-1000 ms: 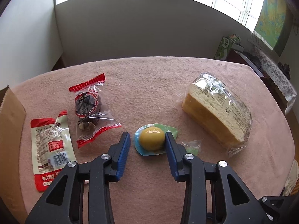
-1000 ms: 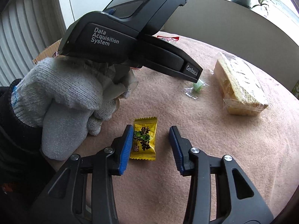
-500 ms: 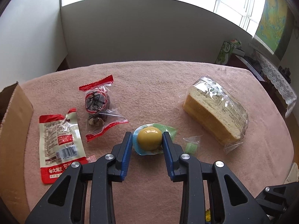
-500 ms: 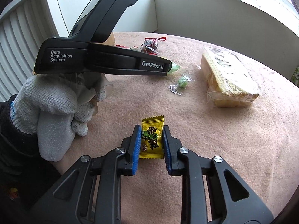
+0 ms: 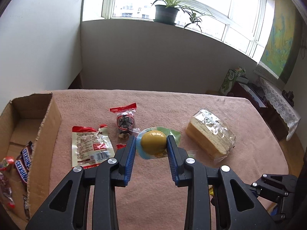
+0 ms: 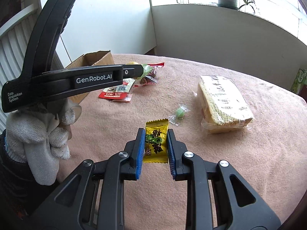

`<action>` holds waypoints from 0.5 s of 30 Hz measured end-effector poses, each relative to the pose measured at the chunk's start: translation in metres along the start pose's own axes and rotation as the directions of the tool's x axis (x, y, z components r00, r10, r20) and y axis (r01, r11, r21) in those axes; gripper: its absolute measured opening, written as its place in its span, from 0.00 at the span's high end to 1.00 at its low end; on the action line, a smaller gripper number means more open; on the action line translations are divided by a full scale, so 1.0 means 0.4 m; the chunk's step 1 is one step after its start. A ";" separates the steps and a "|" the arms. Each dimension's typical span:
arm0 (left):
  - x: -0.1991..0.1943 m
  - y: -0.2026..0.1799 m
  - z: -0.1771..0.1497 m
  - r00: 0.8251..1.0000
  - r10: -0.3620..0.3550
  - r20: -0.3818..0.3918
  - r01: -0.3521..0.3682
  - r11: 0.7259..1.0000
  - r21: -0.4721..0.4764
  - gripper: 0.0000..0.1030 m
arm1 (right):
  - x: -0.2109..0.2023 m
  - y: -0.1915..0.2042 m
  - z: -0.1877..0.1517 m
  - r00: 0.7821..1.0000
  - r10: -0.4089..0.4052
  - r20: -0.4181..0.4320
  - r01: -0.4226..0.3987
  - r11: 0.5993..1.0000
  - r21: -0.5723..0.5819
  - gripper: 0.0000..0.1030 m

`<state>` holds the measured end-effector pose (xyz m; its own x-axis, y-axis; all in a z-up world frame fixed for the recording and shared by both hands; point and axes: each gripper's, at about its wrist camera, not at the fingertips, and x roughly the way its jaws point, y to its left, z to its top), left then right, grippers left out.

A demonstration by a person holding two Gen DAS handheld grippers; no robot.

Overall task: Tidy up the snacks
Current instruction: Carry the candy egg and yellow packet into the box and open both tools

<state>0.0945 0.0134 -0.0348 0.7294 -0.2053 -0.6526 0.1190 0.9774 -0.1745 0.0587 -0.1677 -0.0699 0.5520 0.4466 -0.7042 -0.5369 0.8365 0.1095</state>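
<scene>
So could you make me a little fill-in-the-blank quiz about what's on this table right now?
1. The right tool is shut on a small ____ candy packet.
2. The left tool grips a round yellow snack in a ____ wrapper.
3. Chocolate bars lie inside the ____ box.
4. The wrapped sponge cake lies on the ____ tablecloth.

Missing words: yellow; green; cardboard; pink
</scene>
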 end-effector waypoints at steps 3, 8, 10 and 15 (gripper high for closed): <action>-0.042 0.020 -0.006 0.999 0.013 0.035 -0.013 1.000 -0.006 0.70 | 0.003 0.025 0.020 1.000 0.009 0.017 -0.009 1.000 -0.002 0.78; -0.083 0.055 -0.008 0.996 0.036 0.081 -0.033 0.999 -0.039 0.70 | 0.023 0.060 0.072 0.999 0.033 0.043 -0.033 0.999 -0.011 0.78; -0.104 0.081 -0.012 0.994 0.050 0.101 -0.044 0.997 -0.059 0.70 | 0.028 0.085 0.094 0.998 0.052 0.044 -0.052 0.999 -0.014 0.78; -0.151 0.155 -0.027 0.987 0.081 0.136 -0.067 0.992 -0.109 0.70 | 0.070 0.148 0.135 0.995 0.091 0.034 -0.090 0.996 -0.025 0.78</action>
<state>0.0507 0.0860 -0.0143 0.8214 -0.1166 -0.5583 -0.0042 0.9776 -0.2104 0.0767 -0.0887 -0.0452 0.5226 0.5310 -0.6670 -0.5998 0.7850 0.1550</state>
